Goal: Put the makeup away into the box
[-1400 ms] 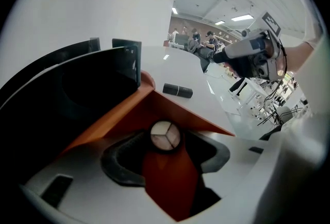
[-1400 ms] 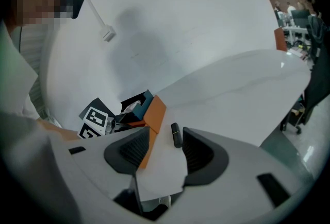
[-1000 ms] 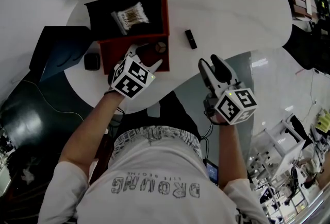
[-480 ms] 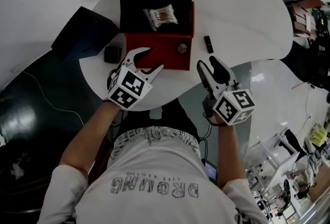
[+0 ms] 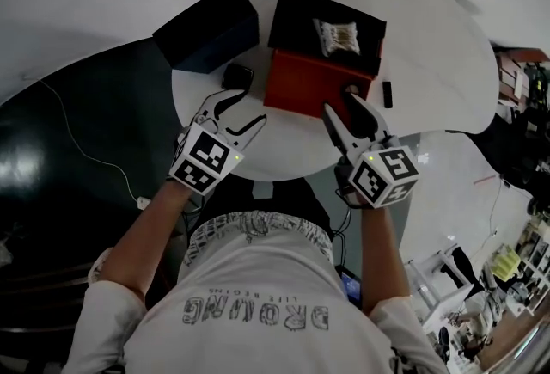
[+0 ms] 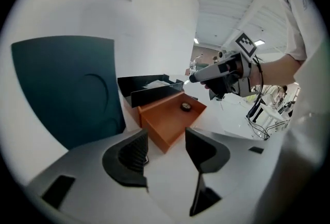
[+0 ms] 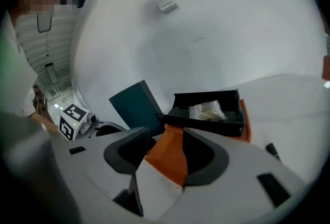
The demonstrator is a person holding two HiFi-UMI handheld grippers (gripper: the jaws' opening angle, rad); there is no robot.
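Observation:
An orange box (image 5: pixel 302 82) stands on the white table (image 5: pixel 430 45), with a round compact (image 6: pixel 185 106) inside near its right end. A black tray (image 5: pixel 296 15) holding a pale packet (image 5: pixel 337 37) rests on the box's far side. A black lipstick (image 5: pixel 387 95) lies on the table to the right of the box. My left gripper (image 5: pixel 241 107) (image 6: pixel 166 140) hovers open and empty, left of the box's near corner. My right gripper (image 5: pixel 341 106) (image 7: pixel 166 138) is open at the box's near right corner, with that orange corner (image 7: pixel 172 153) showing between its jaws.
A dark teal box (image 5: pixel 206 37) (image 6: pixel 62 89) sits at the table's far left. A small black case (image 5: pixel 236 76) lies between it and the orange box. The table's rounded near edge runs just under both grippers. Dark floor lies to the left.
The left gripper has come off the orange box's front and now sits to its left. The right gripper has moved from beyond the table edge up to the box's near right corner.

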